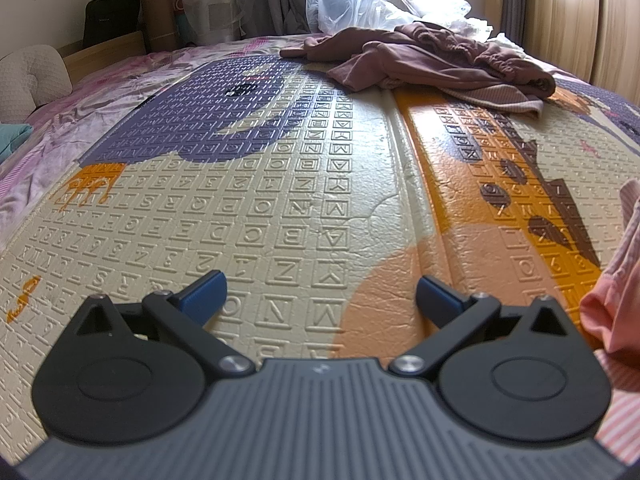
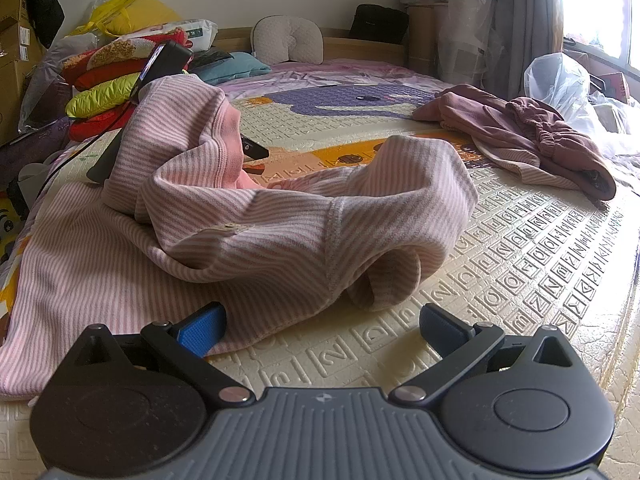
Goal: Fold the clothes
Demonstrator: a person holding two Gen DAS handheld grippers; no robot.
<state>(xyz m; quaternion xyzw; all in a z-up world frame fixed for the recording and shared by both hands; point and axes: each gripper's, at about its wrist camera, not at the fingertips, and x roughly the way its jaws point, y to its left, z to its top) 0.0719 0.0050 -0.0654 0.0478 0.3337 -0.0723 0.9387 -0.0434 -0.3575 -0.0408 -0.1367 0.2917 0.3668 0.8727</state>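
Looking across from the left, the left gripper (image 1: 320,294) hovers low over bare mat (image 1: 224,200), fingers spread wide, nothing between them. The pink top (image 1: 612,300) only pokes into that view at the far right edge, just beside the right finger.

In the right wrist view the top (image 2: 256,236) sits mid-mat in a rumpled heap: body spread flat on the left, upper part bunched up, a sleeve curling round to an open cuff (image 2: 390,280) near the front. It's a thin striped knit, so I'd guess it's light, floppy and stretchy. It'll drape, not hold a shape, and the embossed mat probably grips it a bit when dragged. Best holds look like the hem edge at the bottom left and the cuff or the shoulder seam; pinching the middle of the heap would likely just lift a wad. A black device (image 2: 164,64) props behind the top, and another dark bit shows through the neck gap; I can't tell what those are.

The right gripper (image 2: 322,326) is also wide open and empty; its left pad (image 2: 200,330) is right at the top's edge, and I can't tell if it's touching.

Further right, a mauve garment (image 2: 520,136) lies crumpled, well apart from the top, with a plastic bag (image 2: 560,76) behind it.

Writing: the mat is stamped with boxed letters and digits (A, B, C, D, M, N, Z, 1, 2, 3). No brand I can read; box print at the far left is too blurry.
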